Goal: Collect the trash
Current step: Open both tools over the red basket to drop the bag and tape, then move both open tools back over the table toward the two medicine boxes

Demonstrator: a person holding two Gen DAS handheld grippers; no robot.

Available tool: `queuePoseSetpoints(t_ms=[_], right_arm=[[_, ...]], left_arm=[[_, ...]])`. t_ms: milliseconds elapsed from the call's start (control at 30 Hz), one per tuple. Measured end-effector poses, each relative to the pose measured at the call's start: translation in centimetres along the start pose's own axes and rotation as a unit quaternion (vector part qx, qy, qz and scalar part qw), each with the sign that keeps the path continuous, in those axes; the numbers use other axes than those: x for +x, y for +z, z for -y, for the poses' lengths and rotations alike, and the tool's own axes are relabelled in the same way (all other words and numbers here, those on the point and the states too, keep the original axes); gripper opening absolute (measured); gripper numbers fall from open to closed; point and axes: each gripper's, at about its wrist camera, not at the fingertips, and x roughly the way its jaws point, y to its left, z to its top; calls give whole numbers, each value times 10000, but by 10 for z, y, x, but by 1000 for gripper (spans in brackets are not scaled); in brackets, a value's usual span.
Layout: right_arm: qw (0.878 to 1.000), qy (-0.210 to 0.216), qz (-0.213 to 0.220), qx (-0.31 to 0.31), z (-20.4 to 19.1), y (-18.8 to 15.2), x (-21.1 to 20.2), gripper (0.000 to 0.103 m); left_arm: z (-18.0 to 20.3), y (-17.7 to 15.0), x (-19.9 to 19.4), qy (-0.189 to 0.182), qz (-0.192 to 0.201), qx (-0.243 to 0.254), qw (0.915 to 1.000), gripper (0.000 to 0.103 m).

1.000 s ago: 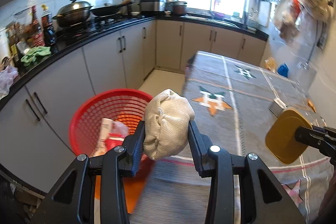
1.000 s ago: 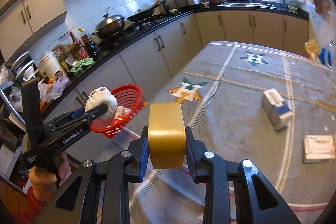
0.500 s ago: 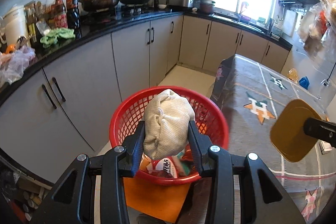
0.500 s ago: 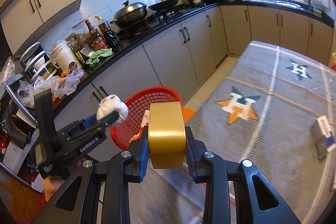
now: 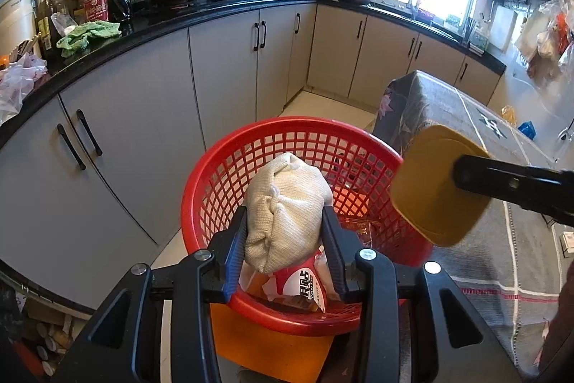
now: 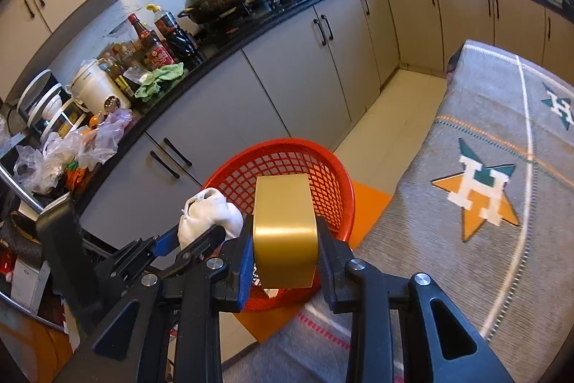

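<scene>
While both grippers hold trash, each hangs over the red mesh basket (image 5: 229, 164).

Clamped between the fingers of the left gripper (image 5: 285, 239) is a cream cloth bundle (image 5: 287, 216), squeezed at its sides and poised directly above the basket's open mouth; below the fingertips, inside the basket, lies a red-and-white printed wrapper (image 5: 305, 286). To that gripper's right, the right gripper (image 6: 285, 246) pinches a gold rounded box (image 6: 285, 232) by its narrow sides, the box sitting over the basket's rim nearest the gray patterned tablecloth (image 6: 502, 239). Seen from the right wrist, the bundle sits just left of the gold box, near it but apart. Under the basket shows an orange surface (image 5: 272, 347); ahead of both tools runs a black countertop (image 5: 222, 8) with gray cabinets (image 5: 222, 74).
</scene>
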Motion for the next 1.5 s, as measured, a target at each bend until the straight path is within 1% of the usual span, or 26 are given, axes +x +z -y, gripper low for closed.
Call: queuePoseSetpoints(t_ms=[167,200,233,267,300,433,500,700,833,967,1100,1333,1500], right_arm=[[9999,-20,-96,51,3,2,15,35],[9999,-10,-110,57,3,2,15,37],[9999,15,-123,54,2,2,15,41],[10000,5,-83,37,1,2,13,43],[10000,-17,-41,8,-1,2,10,43],[9998,-43,150,-143,-7,0,-9,43],[9996,-34,213,-176,-8,-2,-18,43],[9991,-107,409,7,10,-19,-56,44],[9982,-198,497,256,34,-34,-82,44],[9960,-244,629,581,66,-50,-112,44],[9919,-451,854,828,99,-68,-148,44],[9795,-822,1241,1355,166,-99,-208,44],[9701,-944,1457,1697,205,-121,-245,44]], left_arm=[[-1,0,5,-6,-18,5,10000,41],[-2,0,5,-12,-25,-13,10000,42],[-3,1,5,-22,-29,-39,10000,45],[-4,1,4,-34,-24,-57,10000,48],[-5,1,3,-36,-8,-66,10000,49],[-4,2,-4,-39,73,-65,9999,54],[-1,2,-10,-58,119,-42,9999,55],[22,-2,-28,-210,198,135,9995,57],[52,-5,-39,-395,208,368,9983,58],[84,-9,-47,-526,191,618,9965,58],[121,-16,-54,-681,138,923,9933,59],[191,-31,-62,-985,-27,1466,9843,61],[245,-46,-68,-1182,-153,1888,9747,63]])
